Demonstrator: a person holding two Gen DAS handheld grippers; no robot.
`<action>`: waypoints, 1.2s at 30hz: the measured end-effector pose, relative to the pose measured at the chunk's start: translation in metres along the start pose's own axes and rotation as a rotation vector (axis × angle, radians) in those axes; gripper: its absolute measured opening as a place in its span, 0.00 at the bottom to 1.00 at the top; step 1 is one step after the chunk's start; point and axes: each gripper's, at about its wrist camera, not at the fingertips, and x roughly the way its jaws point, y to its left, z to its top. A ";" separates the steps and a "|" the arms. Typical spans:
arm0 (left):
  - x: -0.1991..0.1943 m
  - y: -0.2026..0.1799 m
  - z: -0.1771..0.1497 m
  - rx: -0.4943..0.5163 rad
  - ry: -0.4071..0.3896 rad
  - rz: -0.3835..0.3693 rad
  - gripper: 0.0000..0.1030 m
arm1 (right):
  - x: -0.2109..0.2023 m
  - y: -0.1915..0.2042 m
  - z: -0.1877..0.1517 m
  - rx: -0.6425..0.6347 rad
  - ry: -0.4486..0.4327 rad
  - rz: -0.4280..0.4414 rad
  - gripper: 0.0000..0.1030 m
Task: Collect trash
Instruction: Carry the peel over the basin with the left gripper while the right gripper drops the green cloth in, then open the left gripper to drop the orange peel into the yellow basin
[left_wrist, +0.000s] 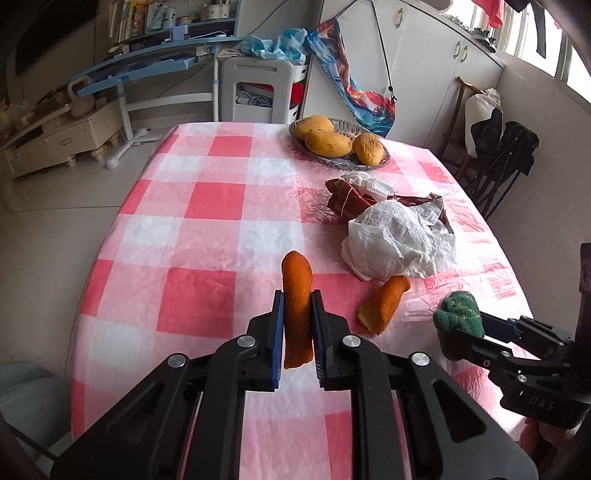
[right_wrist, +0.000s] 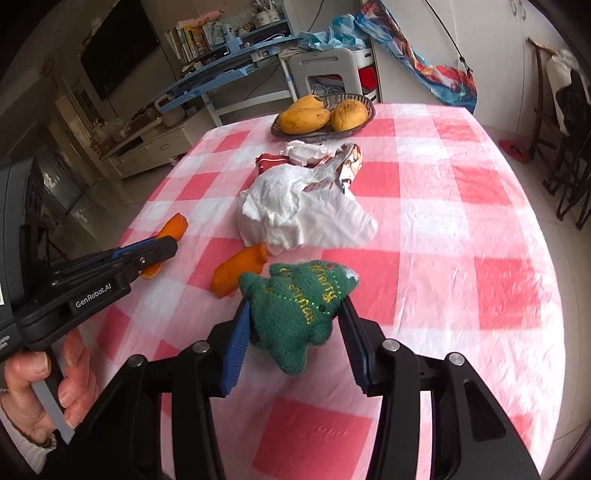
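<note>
My left hand-held gripper (left_wrist: 298, 325) pinched a long orange peel strip (left_wrist: 296, 295) upright, lifted off the pink checked worktop (left_wrist: 207, 206); my right hand-held gripper (right_wrist: 295, 325) clasped a green knitted tree-shaped toy (right_wrist: 295, 302), so both were ready to carry away.

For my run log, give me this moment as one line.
left claw: shut on orange peel | right claw: shut on green knit toy | on table: second peel, tissue, wrappers

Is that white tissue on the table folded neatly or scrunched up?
Scrunched up. The white tissue lies in a crumpled, wrinkled heap on the checked tablecloth, partly over a red wrapper.
</note>
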 end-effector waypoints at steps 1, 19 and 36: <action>-0.009 0.003 -0.004 -0.008 -0.008 -0.004 0.13 | -0.006 0.003 -0.005 0.011 -0.004 0.027 0.46; -0.125 0.038 -0.124 -0.068 -0.043 0.010 0.13 | -0.042 0.119 -0.141 -0.274 0.104 0.093 0.53; -0.124 -0.008 -0.172 0.118 0.072 0.006 0.49 | -0.074 0.074 -0.128 -0.032 -0.124 0.029 0.69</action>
